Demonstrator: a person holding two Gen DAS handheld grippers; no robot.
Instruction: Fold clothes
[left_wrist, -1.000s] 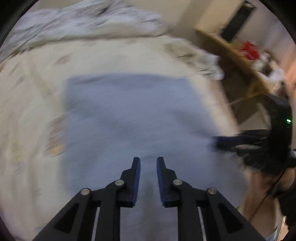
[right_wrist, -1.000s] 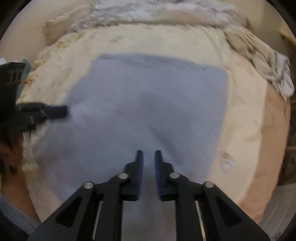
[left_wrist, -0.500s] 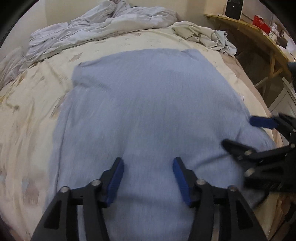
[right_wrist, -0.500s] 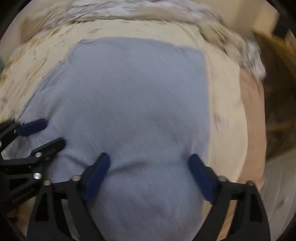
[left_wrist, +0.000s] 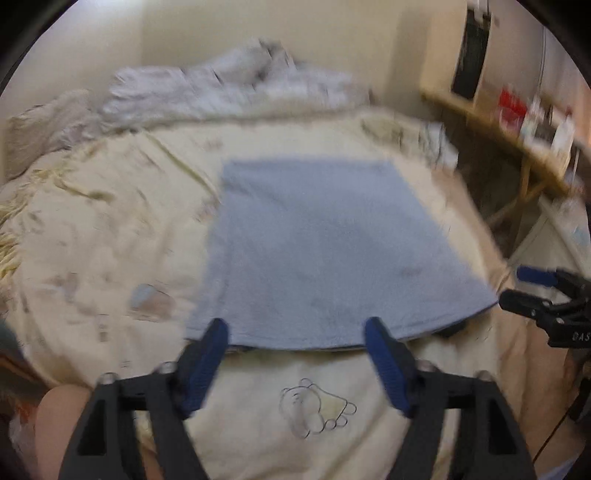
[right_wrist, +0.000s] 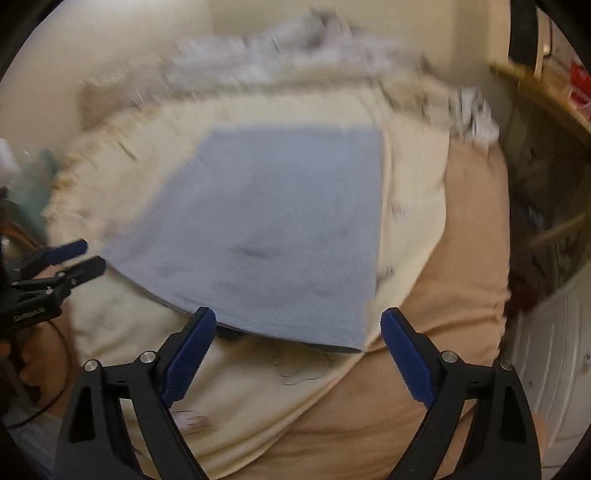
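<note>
A light blue garment (left_wrist: 321, 254) lies folded flat as a rectangle on a cream bedsheet (left_wrist: 110, 229); it also shows in the right wrist view (right_wrist: 273, 229). My left gripper (left_wrist: 297, 328) is open and empty, held just short of the garment's near edge. My right gripper (right_wrist: 297, 319) is open and empty, at the garment's near right corner. Each gripper shows at the edge of the other's view: the right one (left_wrist: 532, 291) and the left one (right_wrist: 77, 258).
A crumpled grey duvet (left_wrist: 229, 85) lies along the head of the bed. A small heap of cloth (left_wrist: 428, 144) sits at the far right corner. A wooden desk (left_wrist: 517, 140) with clutter stands to the right. A tan mattress side (right_wrist: 465, 266) drops off on the right.
Both grippers were shut on the garment a second ago, then opened and pulled back towards me. The garment now lies folded and released on the bed.
</note>
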